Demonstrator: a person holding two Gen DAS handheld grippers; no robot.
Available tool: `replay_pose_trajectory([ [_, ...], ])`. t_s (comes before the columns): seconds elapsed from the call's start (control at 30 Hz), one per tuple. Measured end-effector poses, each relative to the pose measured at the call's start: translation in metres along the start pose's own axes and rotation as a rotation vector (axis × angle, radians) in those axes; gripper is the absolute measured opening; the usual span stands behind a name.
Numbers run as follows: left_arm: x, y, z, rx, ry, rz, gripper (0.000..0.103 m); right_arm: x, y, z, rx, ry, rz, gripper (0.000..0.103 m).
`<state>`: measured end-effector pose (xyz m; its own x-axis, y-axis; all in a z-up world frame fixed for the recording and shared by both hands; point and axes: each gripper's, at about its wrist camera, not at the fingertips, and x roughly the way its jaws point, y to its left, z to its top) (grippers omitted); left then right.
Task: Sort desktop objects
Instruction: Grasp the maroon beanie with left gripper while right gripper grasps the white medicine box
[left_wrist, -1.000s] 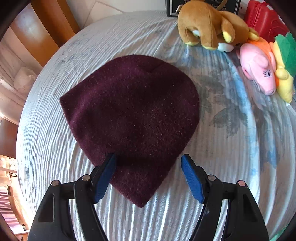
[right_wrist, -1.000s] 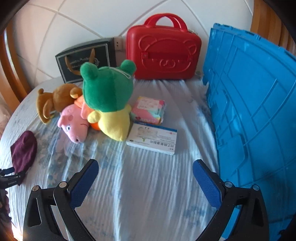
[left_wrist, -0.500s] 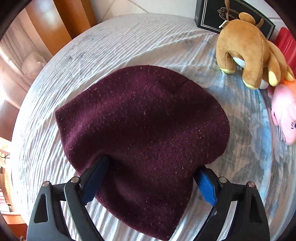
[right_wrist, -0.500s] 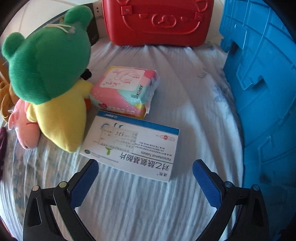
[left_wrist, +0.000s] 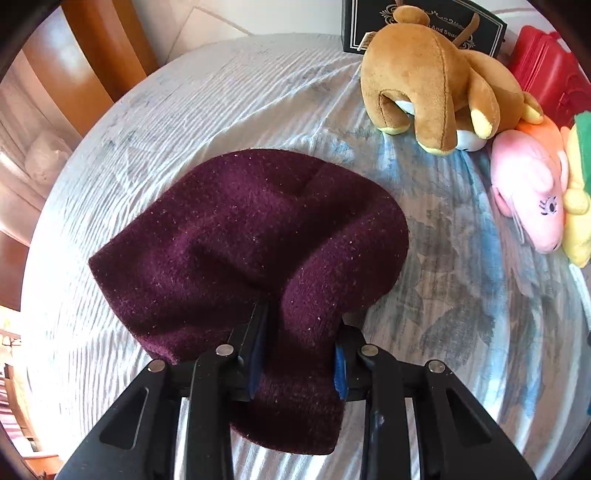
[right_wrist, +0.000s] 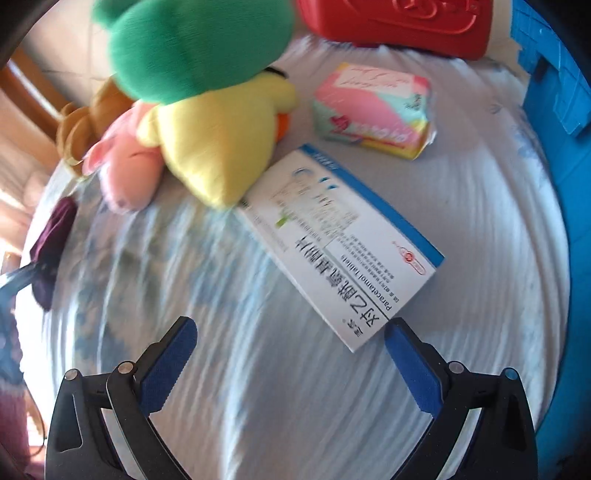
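Note:
A maroon knit hat (left_wrist: 258, 229) lies on the pale striped tablecloth (left_wrist: 221, 92). My left gripper (left_wrist: 301, 321) points steeply down at its near edge. The jaws are closing, and the blue pads pinch a bunched fold of the hat between them. In the right wrist view the same hat (right_wrist: 51, 236) shows at the far left. My right gripper (right_wrist: 290, 326) is open and hangs low over the cloth. The near corner of a white and blue medicine box (right_wrist: 343, 243) lies just ahead of its right finger, with nothing between the pads.
A brown plush (left_wrist: 436, 85), a pink plush (left_wrist: 528, 192) and a green and yellow plush (right_wrist: 207, 92) are piled together. A pink tissue pack (right_wrist: 373, 110) lies beyond the box. A red case (right_wrist: 399, 22) and black box (left_wrist: 424, 18) stand at the back, a blue crate (right_wrist: 565, 184) on the right.
The left jaws went from wide apart around the hat's edge to pinching a fold, which bunched up. The right gripper sank toward the medicine box, which now looks larger and turned.

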<state>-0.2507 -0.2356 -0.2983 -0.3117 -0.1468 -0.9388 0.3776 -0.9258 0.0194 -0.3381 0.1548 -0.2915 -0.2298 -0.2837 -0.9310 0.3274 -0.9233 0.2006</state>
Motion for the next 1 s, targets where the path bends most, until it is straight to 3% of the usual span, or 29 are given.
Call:
replay_pose_trajectory([
  [0.13,-0.010,0.010,-0.001,-0.026,-0.010,-0.043,0.028,-0.025,0.003,-0.004,-0.041,-0.049,-0.076,0.103],
  [0.23,-0.010,0.011,0.002,-0.031,-0.007,-0.052,0.028,-0.031,0.001,0.016,-0.085,-0.077,-0.158,0.103],
  [0.47,-0.002,-0.008,0.004,-0.014,0.017,-0.015,0.028,0.010,-0.002,0.061,-0.246,-0.017,-0.226,0.103],
  [0.57,0.001,-0.009,0.009,-0.013,0.014,0.001,0.028,0.031,-0.007,0.066,-0.277,0.027,-0.235,0.103],
  [0.67,0.002,-0.011,0.011,-0.014,0.005,0.019,0.028,0.036,-0.021,0.064,-0.204,0.021,-0.149,0.103],
  [0.7,0.001,-0.012,0.012,-0.013,0.003,0.025,0.028,0.034,-0.023,0.063,-0.190,0.005,-0.156,0.102],
  [0.77,-0.001,-0.013,0.011,-0.006,-0.002,0.037,0.026,0.029,-0.021,0.058,-0.181,-0.026,-0.159,0.084],
  [0.87,-0.013,-0.014,0.008,-0.007,-0.023,0.031,0.024,0.023,-0.014,0.048,-0.172,-0.025,-0.165,0.077],
  [1.0,-0.050,-0.019,-0.003,0.017,-0.110,0.023,0.024,0.011,-0.008,0.028,-0.118,-0.023,-0.166,0.076],
])
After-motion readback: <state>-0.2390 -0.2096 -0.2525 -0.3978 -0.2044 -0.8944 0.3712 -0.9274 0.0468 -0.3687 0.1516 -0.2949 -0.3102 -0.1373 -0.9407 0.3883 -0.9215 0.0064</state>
